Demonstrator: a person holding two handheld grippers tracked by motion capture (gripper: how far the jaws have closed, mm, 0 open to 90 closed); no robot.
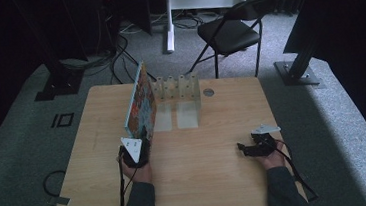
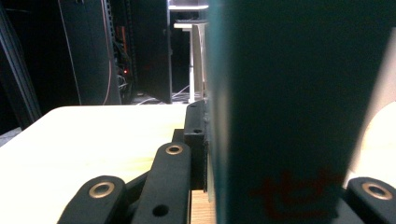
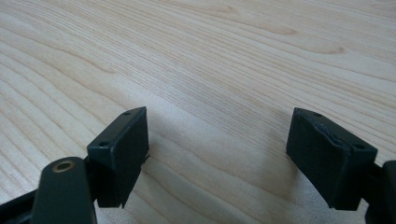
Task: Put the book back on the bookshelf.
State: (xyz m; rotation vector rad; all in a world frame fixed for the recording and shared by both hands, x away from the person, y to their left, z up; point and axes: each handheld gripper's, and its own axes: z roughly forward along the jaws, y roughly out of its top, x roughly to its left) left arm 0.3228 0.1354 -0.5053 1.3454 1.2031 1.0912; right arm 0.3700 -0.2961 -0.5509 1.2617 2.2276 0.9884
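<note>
- My left fingers [image 1: 141, 136] clamp the book [image 1: 140, 102], upright at the table's [image 1: 217, 170] 10 o'clock.
- My right fingers [image 3: 217, 154] gape empty at 4 o'clock.

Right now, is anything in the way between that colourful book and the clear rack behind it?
Nothing visible. The left gripper holds the book upright, its far edge beside the rack's left end. The rack's slots look empty.

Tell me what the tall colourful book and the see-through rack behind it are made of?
The tall colourful book looks like glossy printed card or paper: flat and thin, standing stiffly on edge, its dark teal edge clamped in the left gripper. The see-through rack seems clear plastic, maybe acrylic: the light wooden table shows faintly through it.
</note>
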